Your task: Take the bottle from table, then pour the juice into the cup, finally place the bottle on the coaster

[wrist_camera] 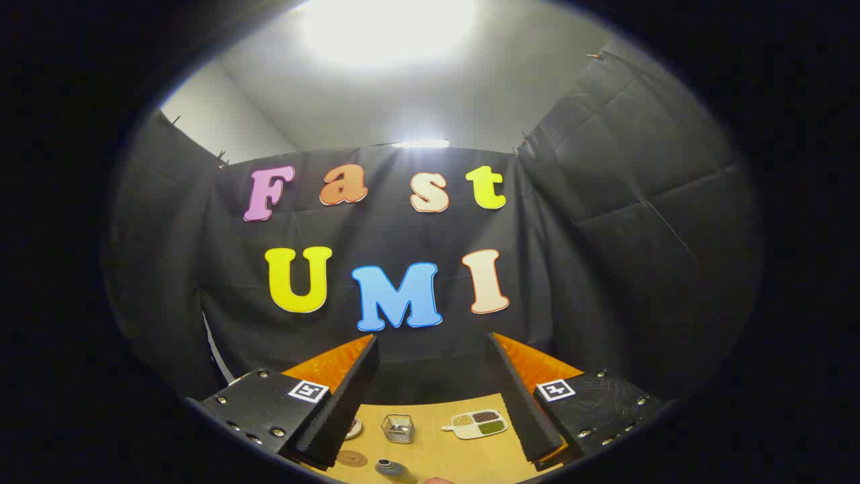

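The gripper (433, 396) is held up high over the wooden surface (470, 457), tipped so that it looks mostly at the black cloth wall of the booth, with a bright ceiling light glaring above. Its jaws are spread wide and released, nothing between them: two black foam-faced fingers (342, 403) backed with orange, each carried on a black block with a small square marker on top. Down between the fingers, and well below them, lies the light wood of the surface. The bottle (393, 469) sits nearest, low between the fingers and slightly toward the left one; I can see only its dark round top and a bit of grey shoulder, the rest being cut off. Just beside it, at the very bottom, is a small pinkish shape that I cannot identify. To the left of the bottle, near the left finger's base, lies a flat round brown coaster (352, 459). Farther off stands a small clear glass cup (398, 428), apart from the bottle. Left of the cup a pale round thing (354, 427) peeks out from behind the left finger, mostly hidden. To the right of the cup rests a white divided tray (477, 424) with a short handle, its compartments holding tan, dark brown and green fillings.
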